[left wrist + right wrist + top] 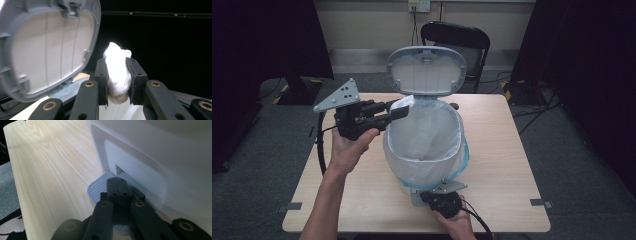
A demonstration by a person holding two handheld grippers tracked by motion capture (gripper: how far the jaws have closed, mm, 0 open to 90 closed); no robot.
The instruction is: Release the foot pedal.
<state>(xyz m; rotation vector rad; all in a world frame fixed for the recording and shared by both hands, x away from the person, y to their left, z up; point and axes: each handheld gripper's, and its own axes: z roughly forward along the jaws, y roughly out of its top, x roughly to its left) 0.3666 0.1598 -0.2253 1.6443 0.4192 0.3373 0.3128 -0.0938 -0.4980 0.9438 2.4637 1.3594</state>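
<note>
- A white cotton wad point(117, 75) sits clamped between the jaws of the left gripper point(398, 113), held just above the left rim of the pedal bin point(424, 150).
- The bin's grey lid point(427, 70) stands open, upright behind the opening; a white liner bag point(432, 130) lines the inside.
- The right gripper point(119, 185), jaws pressed together with nothing between, presses on the grey pedal point(97, 188) at the bin's foot.
- The bin stands on a wooden table point(507, 165).

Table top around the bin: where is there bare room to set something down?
The table is bare right of the pedal bin and on the far-left corner. The near edge is crowded: the right gripper presses the pedal. The left gripper, holding a white wad, blocks the bin's left rim.
</note>
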